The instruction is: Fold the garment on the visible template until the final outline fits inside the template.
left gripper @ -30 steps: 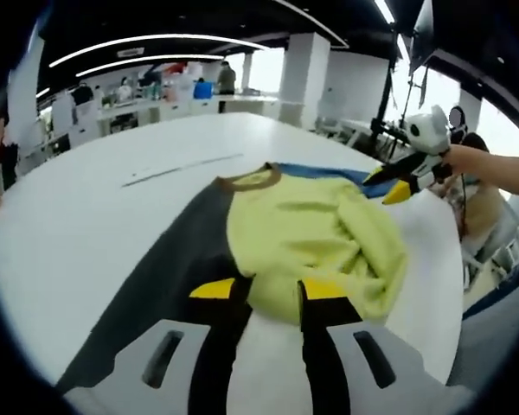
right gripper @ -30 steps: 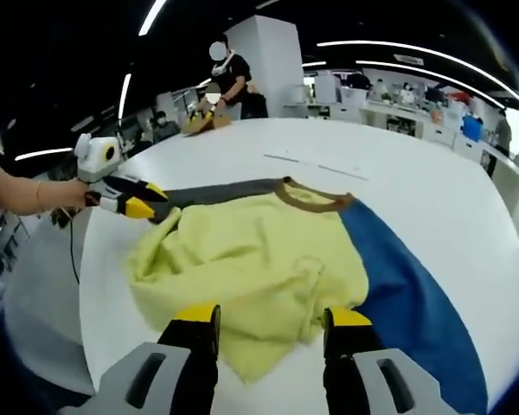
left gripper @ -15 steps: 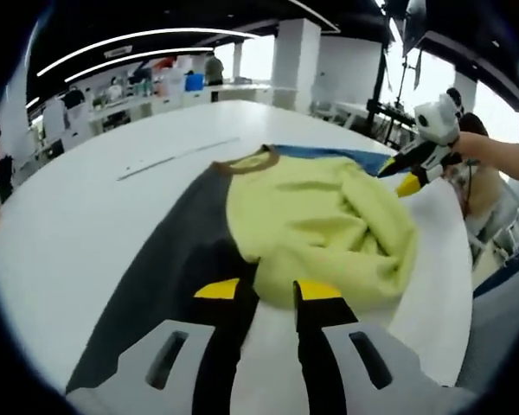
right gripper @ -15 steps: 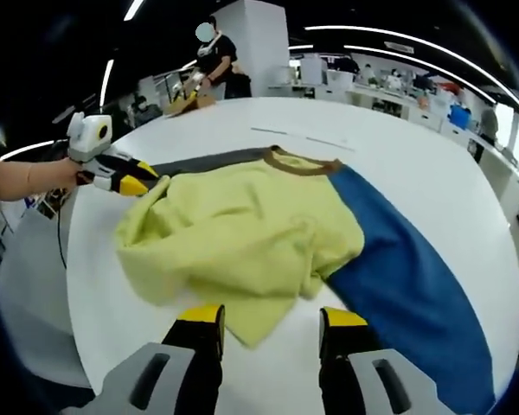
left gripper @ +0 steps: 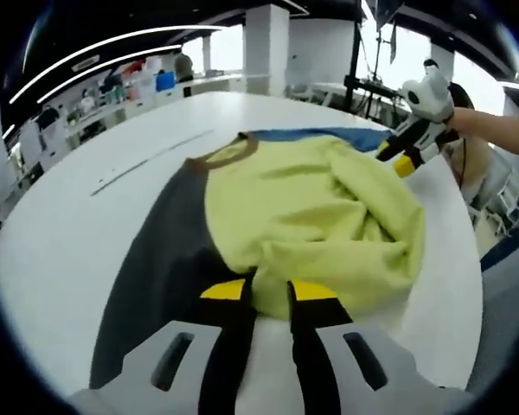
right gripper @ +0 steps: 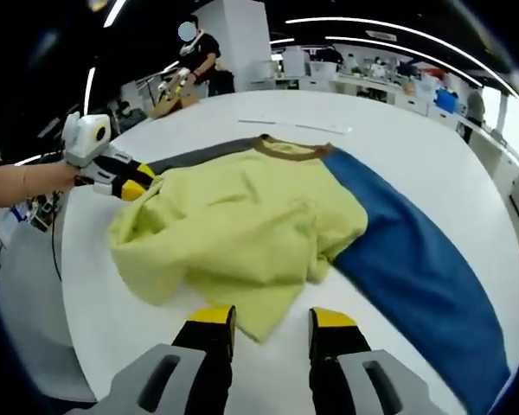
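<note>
A yellow-green garment point(left gripper: 320, 216) with a brown collar point(left gripper: 223, 153) lies crumpled on a white table point(left gripper: 69, 216), spread over a template whose grey panel point(left gripper: 169, 259) and blue panel point(right gripper: 415, 251) reach out on either side.

In the left gripper view, the left gripper point(left gripper: 268, 292) is low at the garment's near hem, its yellow-tipped jaws a narrow gap apart with a fold of cloth at the tips; whether they pinch it cannot be told. Far right in that view, a hand point(left gripper: 476, 121) reaches in from the table's edge holding the right gripper point(left gripper: 404, 161) angled down at the bunched far side of the garment.

In the right gripper view, the right gripper point(right gripper: 271, 317) has its jaws parted, straddling the garment's pointed near corner without clear contact. The left gripper point(right gripper: 131, 183) enters from the left, held by a forearm point(right gripper: 22, 183), its tips at the garment's rumpled edge.

The right gripper view shows the blue panel at full length and a person point(right gripper: 199, 60) standing beyond the table; the left gripper view shows the grey panel's full run and a long dark line point(left gripper: 147, 160) marked on the tabletop.
</note>
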